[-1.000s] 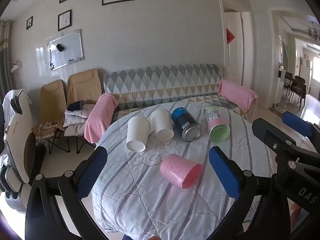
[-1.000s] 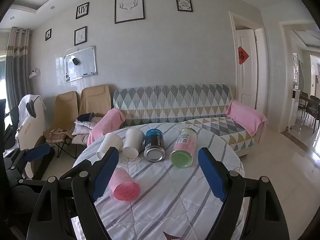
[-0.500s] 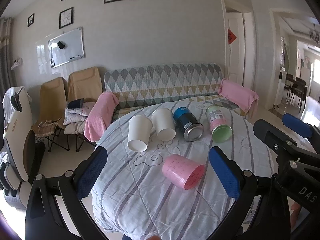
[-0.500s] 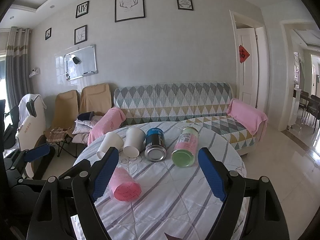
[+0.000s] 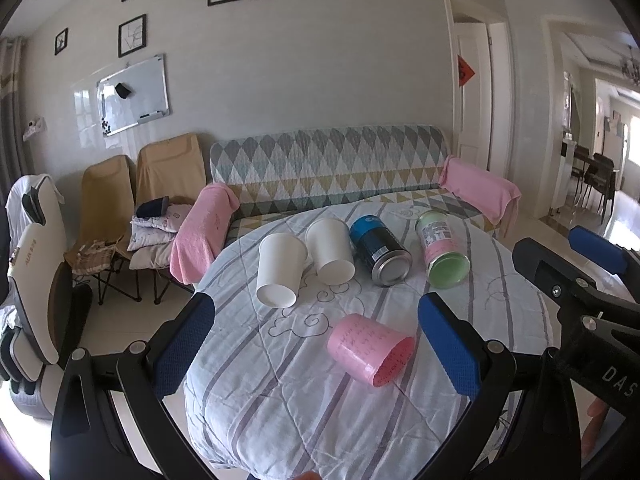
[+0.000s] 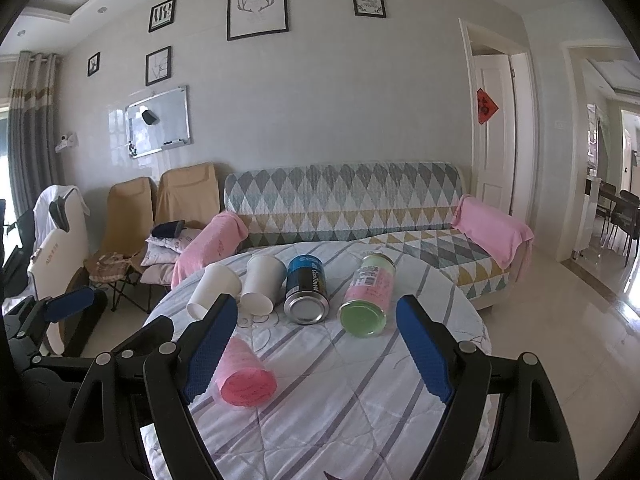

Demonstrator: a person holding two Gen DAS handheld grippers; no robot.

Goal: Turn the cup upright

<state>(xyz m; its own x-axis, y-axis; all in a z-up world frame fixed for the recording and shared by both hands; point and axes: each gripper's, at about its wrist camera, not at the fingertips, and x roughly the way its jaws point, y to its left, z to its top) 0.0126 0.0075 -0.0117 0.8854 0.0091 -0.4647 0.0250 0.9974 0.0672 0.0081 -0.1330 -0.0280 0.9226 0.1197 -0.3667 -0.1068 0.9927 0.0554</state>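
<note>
A pink cup (image 5: 370, 354) lies on its side on the round table's striped cloth (image 5: 280, 400), its mouth turned toward me and to the right. It also shows in the right wrist view (image 6: 244, 376), partly behind the left finger. My left gripper (image 5: 316, 344) is open and empty, held just short of the cup. My right gripper (image 6: 316, 344) is open and empty, above the table to the right of the cup. The right gripper also shows in the left wrist view (image 5: 576, 264).
Two white paper cups (image 5: 280, 274) (image 5: 330, 254), a blue can (image 5: 380, 250) and a pink-labelled jar with a green lid (image 5: 442, 252) lie on their sides in a row behind the pink cup. A sofa (image 6: 340, 204) and folding chairs (image 6: 132, 224) stand beyond the table.
Both views have shifted slightly; the objects sit a little higher and closer in frame. Both grippers stay open, and nothing on the table has moved.
</note>
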